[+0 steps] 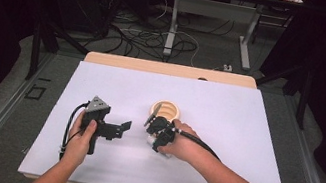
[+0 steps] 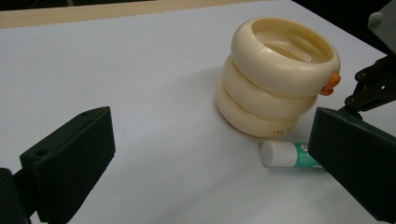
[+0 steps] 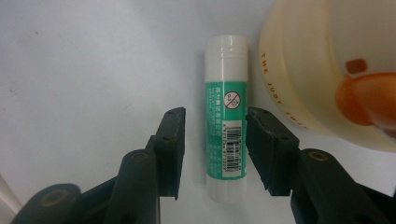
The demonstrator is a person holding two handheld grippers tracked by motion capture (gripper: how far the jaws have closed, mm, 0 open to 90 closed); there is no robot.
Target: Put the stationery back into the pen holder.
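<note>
At the frame's middle, the glue stick (image 3: 226,116) is straddled by the right hand-held gripper (image 3: 214,154), jaws narrow, not yet touching. Squeezing probably comes next. The left hand-held gripper (image 2: 210,154) is held wide apart.

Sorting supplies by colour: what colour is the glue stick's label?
Green, on a white glue stick; clearest in the right gripper view.

High view looks down; both gripper views closely share the glue stick (image 3: 226,116)

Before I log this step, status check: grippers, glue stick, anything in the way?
Right gripper open, astride the glue stick. Left gripper open, empty. Stick flat beside cream holder.
</note>
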